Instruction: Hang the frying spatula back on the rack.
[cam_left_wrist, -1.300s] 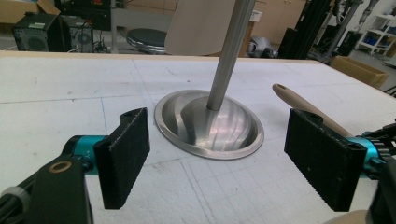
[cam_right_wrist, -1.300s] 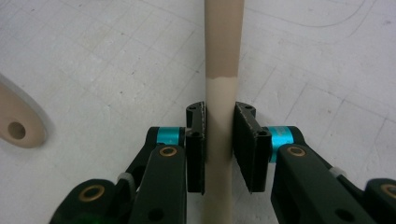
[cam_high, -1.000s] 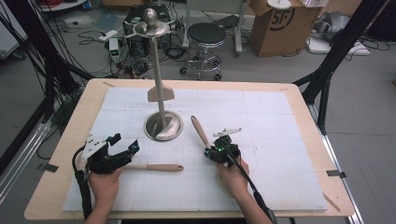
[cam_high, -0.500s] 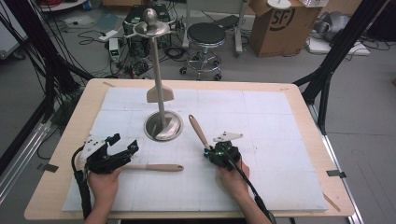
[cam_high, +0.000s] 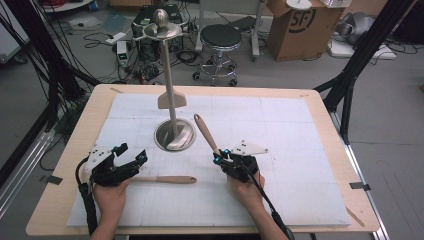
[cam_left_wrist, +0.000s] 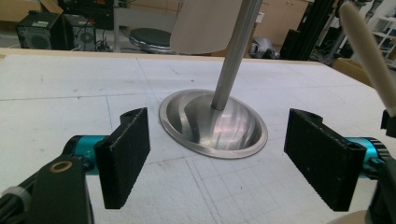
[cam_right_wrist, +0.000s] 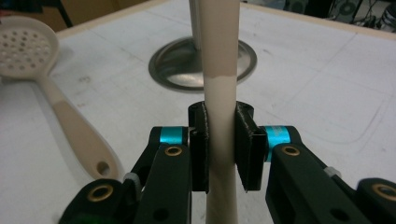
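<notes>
A: Tools first. What does the right tool (cam_right_wrist: 219, 144) have hold of?

B: Its black pads are pressed on both sides of a beige utensil handle with a tan grip end (cam_right_wrist: 219, 70). The jaws are nearly together, with the handle clamped between them.

A: Where does that handle sit over the table?

B: In the high view the right tool (cam_high: 223, 159) grips its lower part, and the handle (cam_high: 206, 133) slants up and away toward the round silver metal stand base with an upright pole (cam_high: 175, 136). Its far tip ends just beside the base's rim.

A: And the left tool?

B: The left tool (cam_left_wrist: 217, 163) stands wide open with nothing between the pads. It faces the stand base (cam_left_wrist: 212, 123), which lies beyond the jaws.

A: Anything else near them?

B: A beige perforated spoon with a tan handle (cam_right_wrist: 56, 98) lies flat on the white mat (cam_high: 295, 150). From above, the spoon (cam_high: 162, 179) lies just beside the left tool (cam_high: 127, 160), its handle pointing toward the right hand (cam_high: 245, 190).
</notes>
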